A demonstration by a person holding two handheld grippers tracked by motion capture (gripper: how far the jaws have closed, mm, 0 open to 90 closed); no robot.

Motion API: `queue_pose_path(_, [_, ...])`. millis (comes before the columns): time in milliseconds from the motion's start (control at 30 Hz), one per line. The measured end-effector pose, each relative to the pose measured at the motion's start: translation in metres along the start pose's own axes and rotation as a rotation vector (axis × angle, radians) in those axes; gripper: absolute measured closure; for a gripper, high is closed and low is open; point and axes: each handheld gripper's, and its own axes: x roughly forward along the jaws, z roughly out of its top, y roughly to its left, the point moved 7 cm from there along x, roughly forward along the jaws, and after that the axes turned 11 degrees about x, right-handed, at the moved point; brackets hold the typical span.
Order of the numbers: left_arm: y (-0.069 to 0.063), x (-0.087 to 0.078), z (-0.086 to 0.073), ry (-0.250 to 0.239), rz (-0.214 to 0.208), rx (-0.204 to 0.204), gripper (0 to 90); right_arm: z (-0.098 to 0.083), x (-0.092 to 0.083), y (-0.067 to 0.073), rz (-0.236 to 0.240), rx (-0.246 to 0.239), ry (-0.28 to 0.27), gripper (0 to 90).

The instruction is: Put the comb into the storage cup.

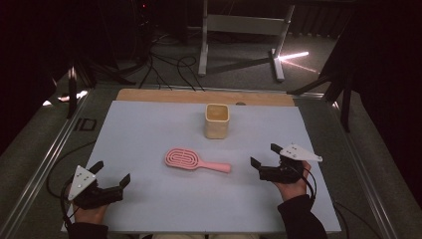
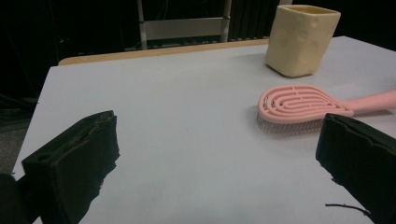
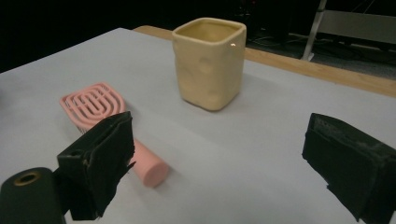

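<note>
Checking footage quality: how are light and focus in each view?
High view: sheet evenly lit, surroundings dark, a glare streak on the floor. Left gripper view: brush sharp, near jaws soft. Right gripper view: cup clear, soft shadows.

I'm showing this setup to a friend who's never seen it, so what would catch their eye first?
Probably the pink hairbrush lying flat mid-table on the pale sheet, its handle pointing toward the right claw. Just behind it stands a cream square cup, upright and apart from the brush. Both claws, the left claw included, sit open near the table's front edge, holding nothing.
</note>
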Motion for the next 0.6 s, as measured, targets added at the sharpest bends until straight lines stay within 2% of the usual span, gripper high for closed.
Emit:
queue_pose_path(200, [0.001, 0.000, -0.001, 0.001, 0.005, -0.004, 0.0, 0.013, 0.014, 0.010, 0.011, -0.022, 0.005, 9.1])
queue_pose_path(600, [0.002, 0.001, -0.003, 0.003, 0.007, -0.012, 0.0, 0.021, 0.043, 0.020, 0.010, -0.034, 0.038, 9.6])
